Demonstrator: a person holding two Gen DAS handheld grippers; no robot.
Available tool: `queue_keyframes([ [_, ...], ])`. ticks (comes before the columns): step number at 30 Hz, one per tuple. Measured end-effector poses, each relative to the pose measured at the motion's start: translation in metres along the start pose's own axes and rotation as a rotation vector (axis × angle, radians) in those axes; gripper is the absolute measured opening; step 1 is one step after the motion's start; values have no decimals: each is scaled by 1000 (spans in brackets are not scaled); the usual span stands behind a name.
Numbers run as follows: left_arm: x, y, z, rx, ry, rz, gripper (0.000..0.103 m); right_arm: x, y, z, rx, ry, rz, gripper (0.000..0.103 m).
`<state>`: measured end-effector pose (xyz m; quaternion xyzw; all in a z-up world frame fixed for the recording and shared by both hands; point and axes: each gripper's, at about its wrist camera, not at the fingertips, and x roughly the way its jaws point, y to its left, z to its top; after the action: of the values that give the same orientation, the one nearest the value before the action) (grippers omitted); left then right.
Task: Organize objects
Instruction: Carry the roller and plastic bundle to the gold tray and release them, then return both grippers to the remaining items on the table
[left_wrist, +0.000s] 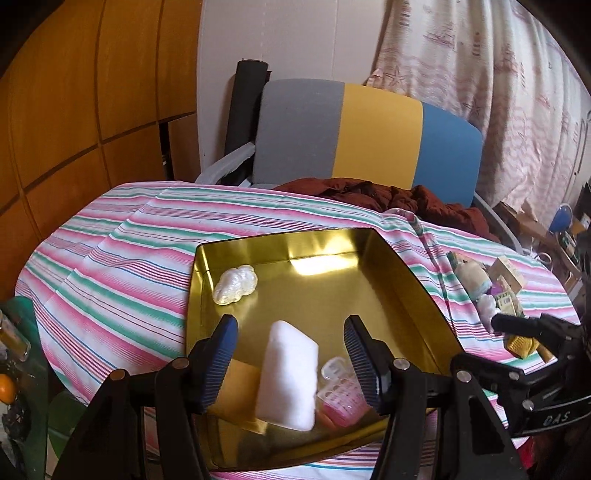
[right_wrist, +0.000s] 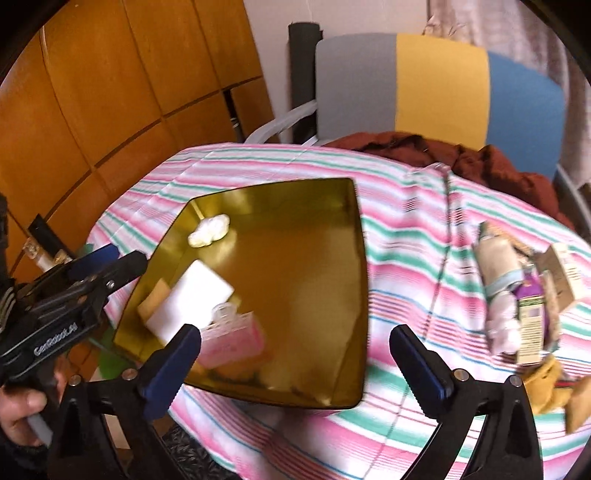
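A big table with a striped cloth (left_wrist: 110, 266) is holding everything. On it, a shiny gold tray (left_wrist: 373, 236) is sitting near the front edge. The job is putting loose things into this tray, and some are already inside.

A white block (left_wrist: 288, 376) is lying at the near end of the tray, with a yellow sponge (left_wrist: 240, 384) touching its left side and a pink clear box (left_wrist: 340, 398) on its right. A small white shell-like lump (left_wrist: 235, 284) is resting in the far left corner.

The left gripper (left_wrist: 291, 363) is hanging over the white block with its jaws wide open and holding nothing, so it looks like the block is being let go, though that is only a guess.

The right gripper (right_wrist: 295, 369) is also wide open and empty, hovering above the tray's near edge.

A pile of small boxes and packets (right_wrist: 524, 295) is waiting on the cloth to the right, well apart from the tray. The next move is probably reaching over to that pile, closing on one thing and carrying it to a bare part of the tray.
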<state>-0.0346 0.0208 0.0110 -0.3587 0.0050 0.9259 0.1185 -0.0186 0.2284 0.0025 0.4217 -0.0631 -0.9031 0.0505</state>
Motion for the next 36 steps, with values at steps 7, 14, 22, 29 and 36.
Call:
queue_keyframes([
  [7, -1, -12, -4, 20, 10, 2, 61, -6, -16, -3, 9, -47, -98, 103],
  [14, 0, -26, -5, 60, 23, -19, 61, -11, -51, -7, 62, -47, -157, 103],
  [22, 1, -49, -3, 108, 29, -92, 65, -31, -115, -9, 154, -56, -263, 103],
  [29, 2, -79, -3, 159, 43, -178, 66, -71, -206, -12, 273, -109, -438, 103],
  [36, 4, -123, -3, 244, 54, -253, 72, -98, -303, -49, 548, -158, -544, 103],
])
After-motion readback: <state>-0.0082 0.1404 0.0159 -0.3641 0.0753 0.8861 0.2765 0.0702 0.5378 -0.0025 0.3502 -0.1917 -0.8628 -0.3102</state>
